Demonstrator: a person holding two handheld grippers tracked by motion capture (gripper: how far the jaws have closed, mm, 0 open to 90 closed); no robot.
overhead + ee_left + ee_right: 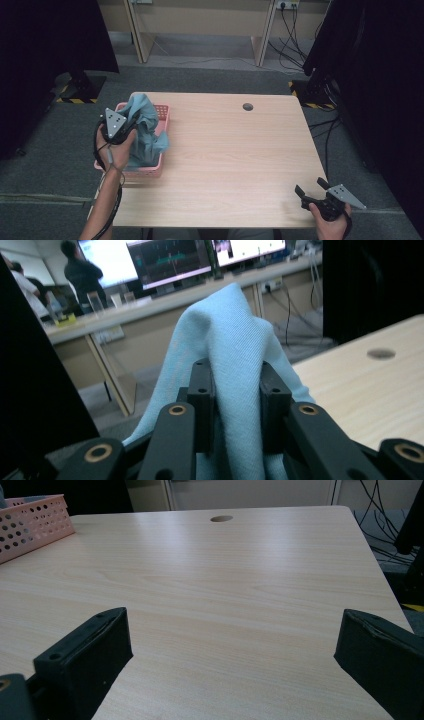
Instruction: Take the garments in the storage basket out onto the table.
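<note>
A light blue cloth (pixel 145 131) hangs out of a pink perforated basket (pixel 162 116) at the table's left edge. My left gripper (pixel 131 121) is lifted above the basket and shut on a fold of this cloth (pixel 235 365), which rises in a peak between its two black jaws in the left gripper view. The lower part of the cloth drapes down into the basket. My right gripper (pixel 311 188) rests low at the table's front right corner, open, with bare tabletop between its jaws (pixel 235 645).
The wooden table (pixel 235 160) has a round cable hole (pixel 247 106) near its far edge. The basket's corner (pixel 35 522) lies far left in the right gripper view. Black curtains, stands and floor cables flank the table.
</note>
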